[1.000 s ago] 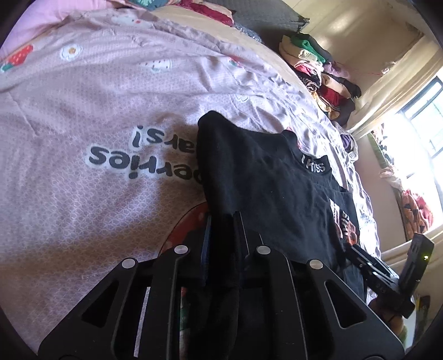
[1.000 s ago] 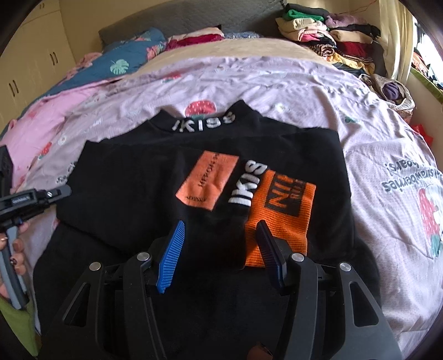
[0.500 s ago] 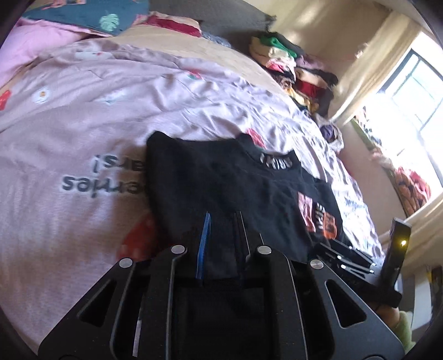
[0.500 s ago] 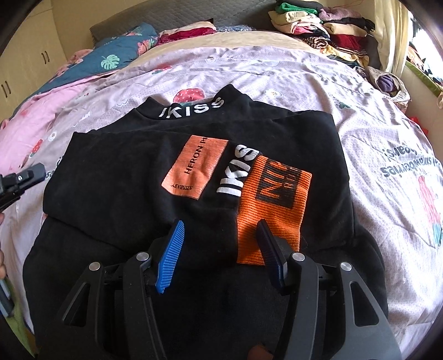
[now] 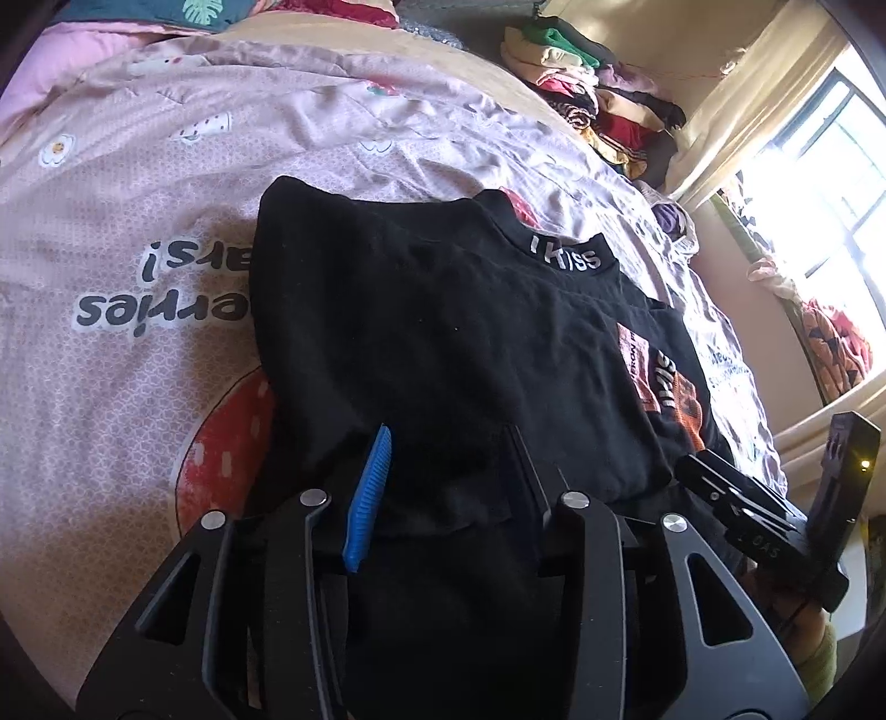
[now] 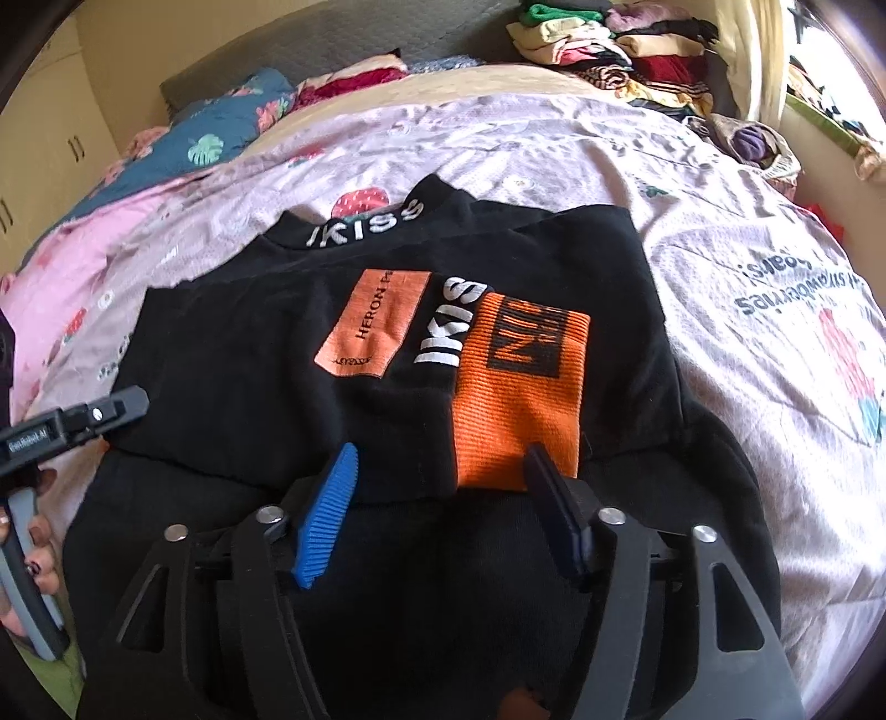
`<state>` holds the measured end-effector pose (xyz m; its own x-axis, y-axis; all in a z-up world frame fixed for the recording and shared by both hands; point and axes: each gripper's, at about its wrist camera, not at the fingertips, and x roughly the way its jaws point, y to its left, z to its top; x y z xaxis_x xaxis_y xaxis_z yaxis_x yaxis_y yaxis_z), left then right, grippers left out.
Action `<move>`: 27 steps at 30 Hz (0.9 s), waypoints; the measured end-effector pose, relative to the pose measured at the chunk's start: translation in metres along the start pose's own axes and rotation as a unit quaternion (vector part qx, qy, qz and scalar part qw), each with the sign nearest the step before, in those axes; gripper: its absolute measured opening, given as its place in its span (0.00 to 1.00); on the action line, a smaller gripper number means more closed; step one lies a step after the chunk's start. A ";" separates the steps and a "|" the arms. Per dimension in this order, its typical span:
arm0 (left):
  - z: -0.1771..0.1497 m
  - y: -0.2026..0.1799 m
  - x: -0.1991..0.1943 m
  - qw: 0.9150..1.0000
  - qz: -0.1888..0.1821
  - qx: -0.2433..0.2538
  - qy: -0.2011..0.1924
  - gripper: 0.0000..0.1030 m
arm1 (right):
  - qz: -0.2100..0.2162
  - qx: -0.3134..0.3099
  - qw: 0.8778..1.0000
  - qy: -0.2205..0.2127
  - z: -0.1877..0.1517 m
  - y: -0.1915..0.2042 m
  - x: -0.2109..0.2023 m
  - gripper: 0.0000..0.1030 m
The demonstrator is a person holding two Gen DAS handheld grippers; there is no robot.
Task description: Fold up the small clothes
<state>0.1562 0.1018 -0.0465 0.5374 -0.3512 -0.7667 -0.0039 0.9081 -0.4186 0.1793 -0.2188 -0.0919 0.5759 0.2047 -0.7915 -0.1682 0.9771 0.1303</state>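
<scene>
A black top (image 5: 443,310) with "IKISS" on its collar (image 6: 365,227) lies flat on the pink bedspread (image 5: 138,221), sleeves folded in over the chest. One sleeve ends in an orange cuff (image 6: 515,399). My left gripper (image 5: 448,459) hovers at the top's near left part. Its jaws are opening, and black cloth lies between them without being pinched. My right gripper (image 6: 437,459) stands over the folded sleeve's near edge beside the orange cuff, jaws also opening, holding nothing. Each gripper shows at the edge of the other's view: the right gripper (image 5: 764,531), and the left gripper (image 6: 83,421) with a hand on it.
Stacked folded clothes (image 6: 609,50) sit at the bed's far right corner, with pillows (image 6: 221,133) along the headboard. A bright window (image 5: 830,166) and curtain are on the right. Wardrobe doors (image 6: 44,144) stand at the far left. Pink bedspread (image 6: 747,232) surrounds the top.
The left gripper's jaws have parted and let go of the black fold they pinched. The left gripper has shifted across the bed. The right jaws have widened a little.
</scene>
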 end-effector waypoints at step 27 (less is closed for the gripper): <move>-0.002 -0.018 -0.025 1.000 0.001 0.011 -0.017 0.85 | 0.023 0.028 0.998 -0.051 -0.006 0.003 -0.046 0.96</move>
<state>0.1408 0.0941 -0.0211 0.5659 -0.3416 -0.7504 0.0129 0.9137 -0.4062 0.1481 -0.2258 -0.0586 0.6480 0.2509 -0.7192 -0.1525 0.9678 0.2003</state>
